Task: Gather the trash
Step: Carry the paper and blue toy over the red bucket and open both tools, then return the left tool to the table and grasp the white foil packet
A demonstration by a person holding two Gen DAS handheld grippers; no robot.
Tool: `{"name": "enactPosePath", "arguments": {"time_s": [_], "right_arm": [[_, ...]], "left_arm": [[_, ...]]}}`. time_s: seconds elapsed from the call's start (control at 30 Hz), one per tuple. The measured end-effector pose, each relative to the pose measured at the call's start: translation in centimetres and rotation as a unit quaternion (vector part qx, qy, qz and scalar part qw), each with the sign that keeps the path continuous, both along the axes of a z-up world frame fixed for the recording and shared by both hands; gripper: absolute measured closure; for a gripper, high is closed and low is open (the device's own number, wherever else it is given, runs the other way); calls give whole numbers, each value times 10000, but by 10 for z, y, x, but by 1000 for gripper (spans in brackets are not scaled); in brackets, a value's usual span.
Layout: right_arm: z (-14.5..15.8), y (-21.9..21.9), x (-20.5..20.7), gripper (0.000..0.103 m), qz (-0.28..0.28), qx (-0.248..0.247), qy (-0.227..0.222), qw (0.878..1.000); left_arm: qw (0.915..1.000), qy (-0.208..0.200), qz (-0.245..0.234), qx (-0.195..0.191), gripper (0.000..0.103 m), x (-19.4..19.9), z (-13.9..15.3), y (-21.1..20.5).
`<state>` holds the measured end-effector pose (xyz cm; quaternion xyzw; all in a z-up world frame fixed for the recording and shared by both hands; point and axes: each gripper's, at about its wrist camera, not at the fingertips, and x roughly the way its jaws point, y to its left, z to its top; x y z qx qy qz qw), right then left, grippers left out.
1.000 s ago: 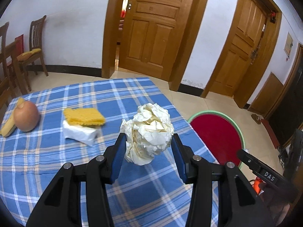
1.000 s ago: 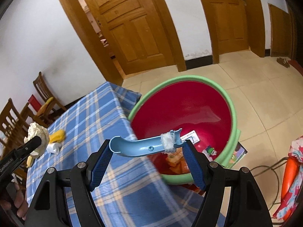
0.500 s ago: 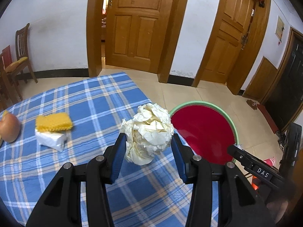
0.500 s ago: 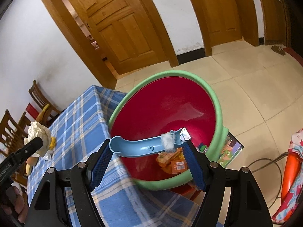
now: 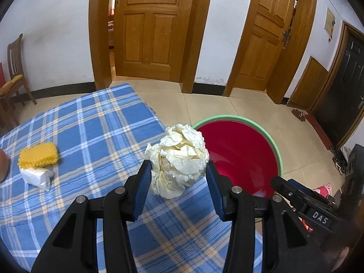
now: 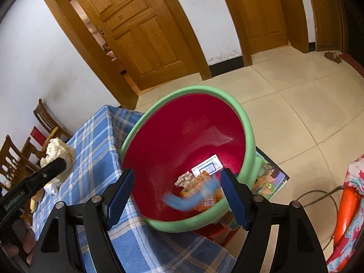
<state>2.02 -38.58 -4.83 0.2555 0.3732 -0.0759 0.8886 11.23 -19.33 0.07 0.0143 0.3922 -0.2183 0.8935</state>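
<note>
Table [image 5: 95, 122] has a blue plaid cloth [image 5: 173, 234] draped over the top and down the end seen in the right wrist view. Lying on it, left side: yellow sponge [image 5: 38, 154] stacked on a white tissue pack [image 5: 36, 177], touching. Something orange-brown at the far left edge, cut off by the frame. Tile floor [image 6: 295, 104] carries the bin [image 6: 248, 127], green rim, red inside, right against the table's end. A picture book [image 6: 270, 179] lies flat on the floor, partly under the bin.
</note>
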Motion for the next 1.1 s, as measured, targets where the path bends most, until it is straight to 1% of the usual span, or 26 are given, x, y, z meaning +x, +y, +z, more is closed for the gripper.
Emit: {"name": "enactPosePath", "arguments": {"time_s": [0.33,0.5,0.57,0.67,0.8,1.0,1.1], "right_arm": [[2,-13,-11,24,-230,86,-103,9996],[5,-22,-16,24,-397,77,-137,9991],[5,-25,-19,23,-468,71,-130,9988],[7,-28,-22,23,-518,30,-132,9986],[9,-29,-23,24,-567,38,-143,9983],[10,-27,-23,23,-577,38,-169,9982],[11,-25,-23,23,-563,10,-128,9983]], "left_arm": [[9997,131,-224,-2,54,10,-15,-29],[9988,160,-468,-62,52,11,-21,-49],[9983,153,-558,-44,51,9,-21,-57],[9979,134,-627,-6,44,6,-22,-65],[9982,154,-581,23,37,4,-22,-66],[9989,157,-452,13,37,3,-18,-60],[9993,188,-325,-57,37,4,-17,-52]]}}
